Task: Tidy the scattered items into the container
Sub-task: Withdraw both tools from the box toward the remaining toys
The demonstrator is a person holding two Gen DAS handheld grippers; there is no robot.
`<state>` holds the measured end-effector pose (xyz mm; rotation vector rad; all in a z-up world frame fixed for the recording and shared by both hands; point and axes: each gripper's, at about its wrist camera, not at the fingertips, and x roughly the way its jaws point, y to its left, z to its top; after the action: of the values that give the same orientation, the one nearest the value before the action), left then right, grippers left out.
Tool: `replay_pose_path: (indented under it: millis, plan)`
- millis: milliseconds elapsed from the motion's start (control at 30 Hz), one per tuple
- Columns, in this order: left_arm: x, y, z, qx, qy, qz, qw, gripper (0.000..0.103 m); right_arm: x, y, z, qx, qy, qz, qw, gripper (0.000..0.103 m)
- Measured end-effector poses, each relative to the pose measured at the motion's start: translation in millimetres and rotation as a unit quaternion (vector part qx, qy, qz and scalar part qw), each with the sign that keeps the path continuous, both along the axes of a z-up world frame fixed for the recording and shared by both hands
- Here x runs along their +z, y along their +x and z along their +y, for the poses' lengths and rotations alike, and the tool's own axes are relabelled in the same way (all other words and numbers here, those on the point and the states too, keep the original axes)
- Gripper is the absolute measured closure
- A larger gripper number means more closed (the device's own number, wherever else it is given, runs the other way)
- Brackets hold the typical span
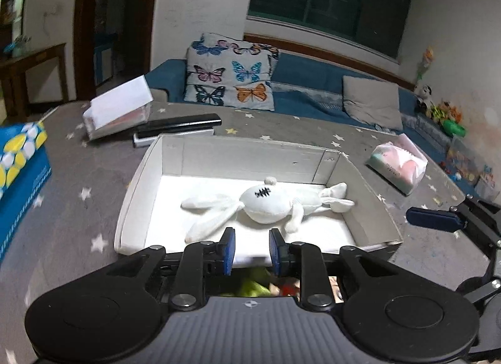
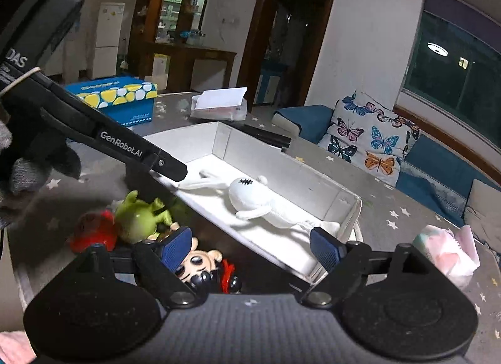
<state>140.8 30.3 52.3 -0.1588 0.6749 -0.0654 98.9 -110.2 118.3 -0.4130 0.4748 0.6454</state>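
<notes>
The white cardboard box (image 1: 175, 157) sits on the grey star-patterned cloth (image 1: 94, 176), and so far only the white plush rabbit (image 1: 266, 204) lies inside it, stretched flat across the bottom. Just outside the box's near wall a small heap waits: a green figurine (image 2: 137, 223), a red toy (image 2: 94, 232), and a dark-haired doll head (image 2: 200, 267) with something red and black beside it that I can't make out. So by my reckoning one item is in and at least three or four are left.

My left gripper (image 1: 249, 251) hovers over the near rim of the box, jaws a narrow gap apart with nothing between them. My right gripper (image 2: 250, 248) is spread wide and empty; its left pad (image 2: 175, 248) hangs over the doll head, possibly touching it, though the angle leaves that unclear.
</notes>
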Motion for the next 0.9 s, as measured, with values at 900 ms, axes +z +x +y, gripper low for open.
replay_pose_path:
  millis: [900]
  plan:
    - [11.6,-86.7,-6.8,0.058,0.055,-0.003,0.9968,0.077,-4.4,-49.1,10.2,0.034,0.039,0.017,0.999,0.019]
